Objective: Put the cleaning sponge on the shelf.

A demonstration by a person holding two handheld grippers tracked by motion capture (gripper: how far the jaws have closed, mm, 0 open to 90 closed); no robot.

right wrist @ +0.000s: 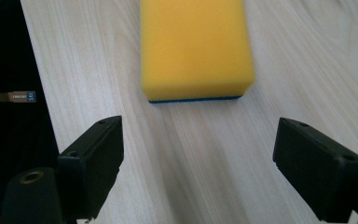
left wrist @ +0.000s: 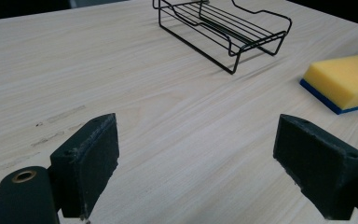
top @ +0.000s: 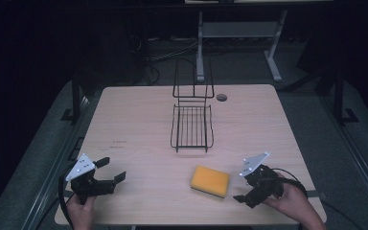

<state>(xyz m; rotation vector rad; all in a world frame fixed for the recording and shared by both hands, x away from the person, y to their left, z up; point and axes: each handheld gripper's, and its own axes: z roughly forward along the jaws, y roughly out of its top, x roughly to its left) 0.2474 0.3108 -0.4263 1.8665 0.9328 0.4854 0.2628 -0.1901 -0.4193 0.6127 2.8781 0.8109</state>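
Note:
A yellow sponge (top: 210,180) with a blue underside lies flat on the wooden table (top: 139,124) near the front, right of centre. It also shows in the left gripper view as the sponge (left wrist: 344,80) and close ahead in the right gripper view as the sponge (right wrist: 195,46). A black wire rack (top: 192,123) stands at the table's middle, its tall back toward the far edge; the rack (left wrist: 223,28) is empty. My left gripper (top: 111,170) is open at the front left. My right gripper (top: 239,188) is open just right of the sponge, pointing at it, nothing between its jaws.
A round cable hole (top: 221,97) sits near the table's far edge. Beyond the table stand a grey desk frame (top: 239,33) and cables on the dark floor. The table's front edge (right wrist: 35,93) runs close beside the right gripper.

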